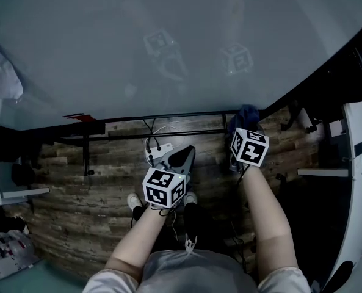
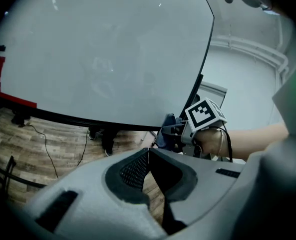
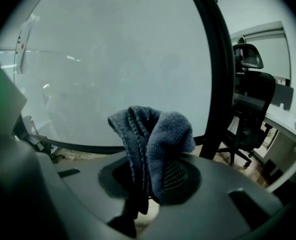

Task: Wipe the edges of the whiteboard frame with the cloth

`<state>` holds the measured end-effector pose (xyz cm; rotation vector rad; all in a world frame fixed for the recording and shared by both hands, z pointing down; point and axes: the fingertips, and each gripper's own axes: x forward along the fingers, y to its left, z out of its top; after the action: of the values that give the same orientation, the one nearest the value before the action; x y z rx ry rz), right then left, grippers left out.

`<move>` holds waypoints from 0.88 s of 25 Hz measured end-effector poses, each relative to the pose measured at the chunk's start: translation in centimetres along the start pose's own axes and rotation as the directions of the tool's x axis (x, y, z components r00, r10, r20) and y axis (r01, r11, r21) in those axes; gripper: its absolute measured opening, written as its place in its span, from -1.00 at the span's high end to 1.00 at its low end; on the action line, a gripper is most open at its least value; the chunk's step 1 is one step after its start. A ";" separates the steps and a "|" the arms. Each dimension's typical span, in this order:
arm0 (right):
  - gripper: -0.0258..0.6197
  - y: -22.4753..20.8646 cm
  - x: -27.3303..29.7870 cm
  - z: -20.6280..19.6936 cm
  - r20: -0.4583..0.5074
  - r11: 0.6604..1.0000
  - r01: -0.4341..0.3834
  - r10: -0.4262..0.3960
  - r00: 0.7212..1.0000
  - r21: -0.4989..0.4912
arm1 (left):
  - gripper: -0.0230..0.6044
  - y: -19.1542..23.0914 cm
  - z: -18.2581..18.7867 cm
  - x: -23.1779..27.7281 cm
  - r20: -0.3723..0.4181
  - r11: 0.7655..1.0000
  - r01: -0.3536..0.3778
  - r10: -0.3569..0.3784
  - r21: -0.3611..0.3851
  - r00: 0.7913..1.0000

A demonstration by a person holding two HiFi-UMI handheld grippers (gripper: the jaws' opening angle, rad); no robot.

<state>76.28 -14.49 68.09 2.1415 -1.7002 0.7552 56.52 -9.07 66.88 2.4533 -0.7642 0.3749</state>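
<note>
The whiteboard (image 1: 168,41) fills the top of the head view; its black frame (image 1: 168,116) runs along the bottom edge and up the right side. My right gripper (image 1: 244,129) is shut on a blue-grey cloth (image 1: 245,115), which sits against the frame's lower right corner. In the right gripper view the cloth (image 3: 150,139) bunches up out of the jaws, with the frame's black upright (image 3: 215,69) just beyond it. My left gripper (image 1: 182,157) hangs lower, below the board, shut on nothing. In the left gripper view its jaw tips meet, and the right gripper (image 2: 180,134) with the cloth (image 2: 166,129) shows at the corner.
A red piece (image 1: 77,116) sits on the bottom frame at the left. A power strip with cables (image 1: 158,153) lies on the wooden floor (image 1: 77,212) under the board. A black office chair (image 3: 247,99) and a white desk (image 3: 287,121) stand to the right.
</note>
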 end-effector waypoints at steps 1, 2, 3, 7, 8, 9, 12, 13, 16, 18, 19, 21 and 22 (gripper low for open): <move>0.65 0.7 0.0 -0.1 -0.004 1.000 0.001 -0.001 1.000 0.004 | 0.86 0.5 0.0 -0.4 0.003 1.000 -0.005 0.005 -0.006 1.000; 0.65 1.4 0.0 -0.1 -0.008 1.000 0.004 -0.004 1.000 0.010 | 0.86 1.1 0.0 -0.8 0.006 1.000 -0.010 0.010 -0.011 1.000; 0.65 2.2 0.0 -0.2 -0.013 1.000 0.007 -0.007 1.000 0.019 | 0.86 1.6 0.1 -1.2 0.011 1.000 -0.014 0.014 -0.017 1.000; 0.65 6.0 0.1 -0.5 -0.047 0.999 -0.006 0.008 0.999 0.044 | 0.86 3.6 1.5 -3.5 0.042 0.999 -0.026 0.027 -0.028 0.999; 0.65 7.0 0.0 -0.6 -0.054 0.999 -0.013 0.015 0.998 0.043 | 0.86 4.0 1.7 -4.2 0.047 0.999 -0.029 0.030 -0.028 0.998; 0.65 8.1 0.0 -0.7 -0.060 0.999 -0.019 0.022 0.998 0.040 | 0.86 4.5 1.8 -4.9 0.049 0.999 -0.032 0.033 -0.028 0.998; 0.65 11.8 0.2 -0.9 -0.072 0.999 -0.040 0.042 0.997 0.034 | 0.86 6.8 1.9 -7.4 0.049 0.998 -0.046 0.048 -0.032 0.998; 0.65 12.9 0.2 -1.1 -0.074 0.998 -0.043 0.046 0.996 0.037 | 0.86 7.7 1.8 -8.4 0.048 0.998 -0.054 0.055 -0.036 0.997; 0.65 15.9 0.3 -1.5 -0.078 0.998 -0.042 0.046 0.996 0.048 | 0.86 10.3 1.4 -11.2 0.046 0.996 -0.076 0.079 -0.053 0.996; 0.65 18.1 0.4 -1.7 -0.080 0.998 -0.046 0.049 0.996 0.040 | 0.86 12.1 1.2 -13.2 0.045 0.994 -0.091 0.094 -0.061 0.995; 0.65 19.2 0.5 -1.7 -0.082 0.998 -0.049 0.052 0.995 0.034 | 0.86 13.0 1.1 -14.2 0.044 0.993 -0.098 0.101 -0.063 0.994; 0.65 21.5 0.6 -1.8 -0.088 0.998 -0.057 0.059 0.994 0.023 | 0.86 14.7 0.9 -16.1 0.040 0.992 -0.109 0.112 -0.068 0.993; 0.65 22.7 0.6 -1.9 -0.093 0.998 -0.058 0.060 0.994 0.018 | 0.86 15.5 0.7 -17.0 0.036 0.991 -0.112 0.115 -0.070 0.993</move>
<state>54.08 -19.64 68.03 2.0402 -1.7211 0.8738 33.83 -12.70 65.75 2.3670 -0.9210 0.3371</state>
